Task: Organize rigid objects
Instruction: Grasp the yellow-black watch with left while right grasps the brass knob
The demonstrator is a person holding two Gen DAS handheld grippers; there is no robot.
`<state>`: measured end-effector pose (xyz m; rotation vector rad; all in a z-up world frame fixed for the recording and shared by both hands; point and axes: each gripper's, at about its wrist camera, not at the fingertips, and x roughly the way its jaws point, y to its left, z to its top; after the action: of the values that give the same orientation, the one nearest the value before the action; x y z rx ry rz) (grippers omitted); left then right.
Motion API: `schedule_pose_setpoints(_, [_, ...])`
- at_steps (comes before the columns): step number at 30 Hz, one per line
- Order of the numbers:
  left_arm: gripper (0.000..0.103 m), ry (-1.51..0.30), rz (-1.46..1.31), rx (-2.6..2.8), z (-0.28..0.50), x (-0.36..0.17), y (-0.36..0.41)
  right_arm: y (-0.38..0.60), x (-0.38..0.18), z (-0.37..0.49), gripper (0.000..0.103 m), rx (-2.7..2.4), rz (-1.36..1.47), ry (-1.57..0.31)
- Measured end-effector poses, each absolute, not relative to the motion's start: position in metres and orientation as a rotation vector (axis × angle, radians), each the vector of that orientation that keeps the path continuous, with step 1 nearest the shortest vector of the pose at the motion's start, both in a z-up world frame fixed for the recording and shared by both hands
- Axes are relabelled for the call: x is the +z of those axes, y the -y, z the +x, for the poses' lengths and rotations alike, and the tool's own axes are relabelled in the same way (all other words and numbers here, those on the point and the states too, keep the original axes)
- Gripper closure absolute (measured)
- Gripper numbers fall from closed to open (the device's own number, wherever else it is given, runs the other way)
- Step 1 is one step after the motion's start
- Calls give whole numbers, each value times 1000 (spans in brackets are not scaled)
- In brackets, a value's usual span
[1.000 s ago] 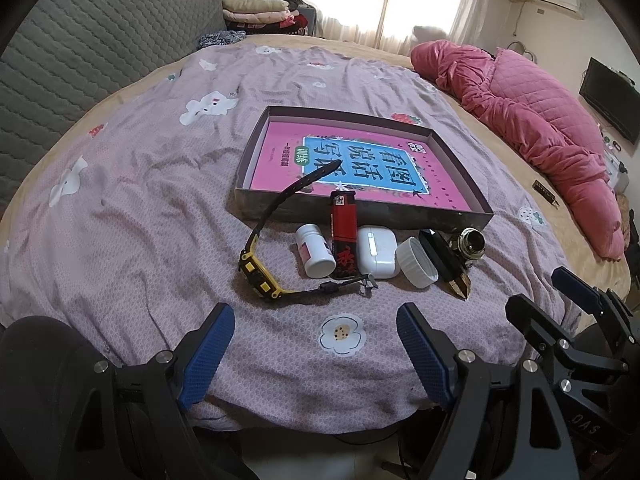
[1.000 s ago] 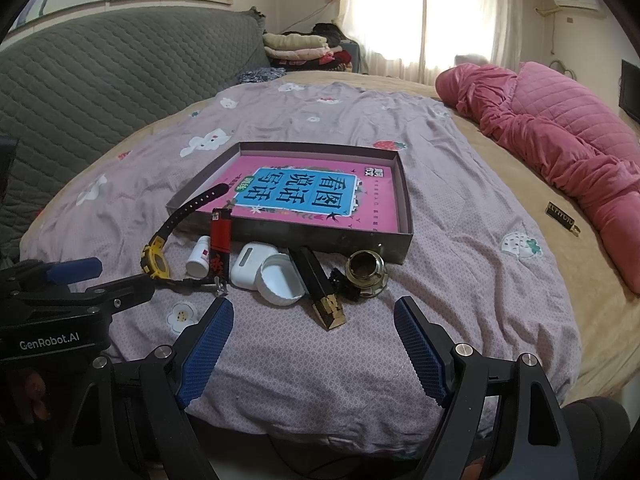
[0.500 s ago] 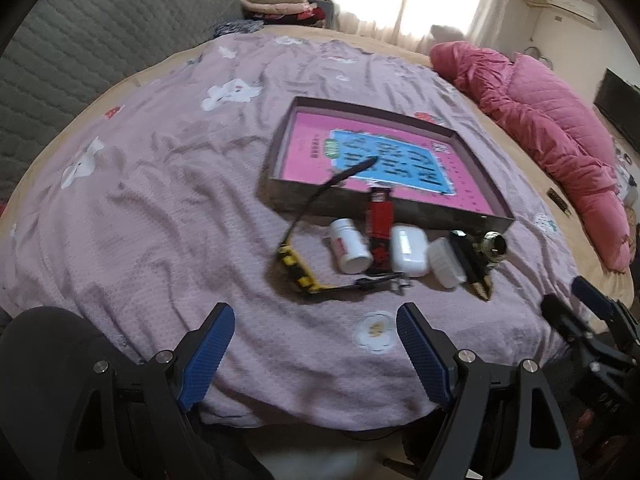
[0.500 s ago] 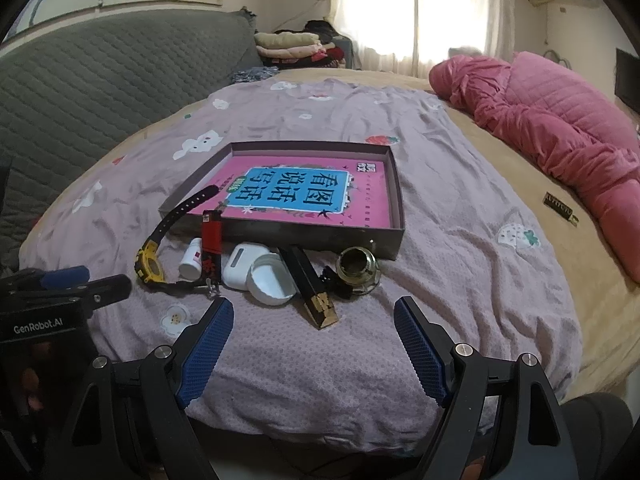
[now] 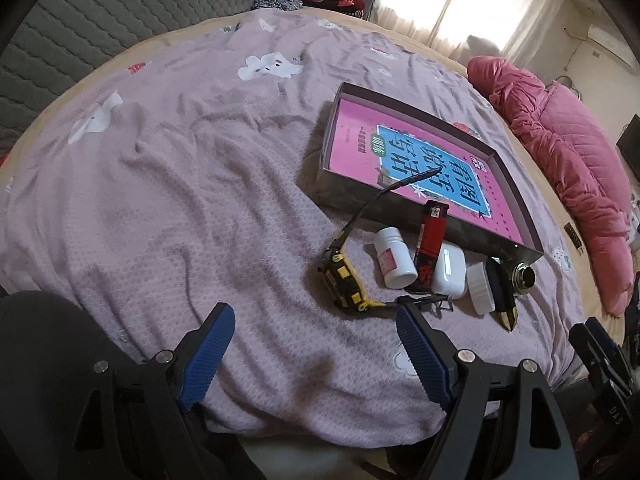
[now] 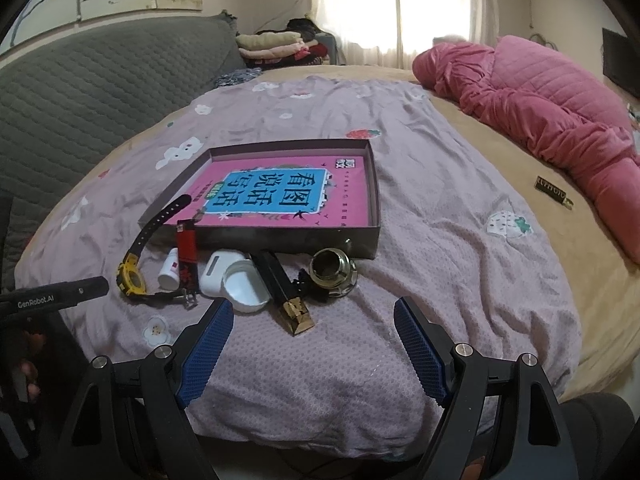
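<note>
With both the left gripper [image 5: 316,356] and right gripper [image 6: 310,350] held wide open and empty, the crowded white jar [image 6: 245,286] could be knocked if the black bar [image 6: 282,286] is grasped carelessly

on the bed [image 6: 420,208] lies a tray [image 6: 372,168] with a book [image 6: 280,194] in it. a row of things lies just before the tray's near wall: from left to right a watch [image 6: 130,278], bottle [image 6: 169,270], lighter [image 6: 187,248], case [image 6: 218,270], cap [image 6: 246,286], bar [image 6: 284,290] and ring [image 6: 332,272]. the watch's strap reaches up over the tray's wall. the lighter leans on that wall. the cap lies against the case and the bar. a quilt [image 6: 540,120] lies far right.
</note>
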<state>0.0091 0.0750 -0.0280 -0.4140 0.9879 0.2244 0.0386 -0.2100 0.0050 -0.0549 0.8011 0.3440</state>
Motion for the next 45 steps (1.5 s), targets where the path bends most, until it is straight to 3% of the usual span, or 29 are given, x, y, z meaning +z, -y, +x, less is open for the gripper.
schedule_pose_setpoints(10, [34, -1031, -454, 225, 30, -42, -72, 219, -5, 58, 20, 317, -43, -822])
schedule_pose_setpoints(19, [59, -1061, -427, 229, 47, -52, -70, 226, -23, 85, 20, 304, -5, -895])
schedule_pose_setpoints(25, [67, -1065, -389, 222, 56, -56, -66, 223, -32, 104, 20, 267, -13, -920])
schedule_pose_setpoints(36, [70, -1076, -333, 210, 65, -63, -62, 223, -45, 133, 21, 257, 9, -968])
schedule_pose_setpoints(45, [76, -1067, -295, 233, 70, -65, -63, 206, -61, 150, 50, 267, -73, -1020])
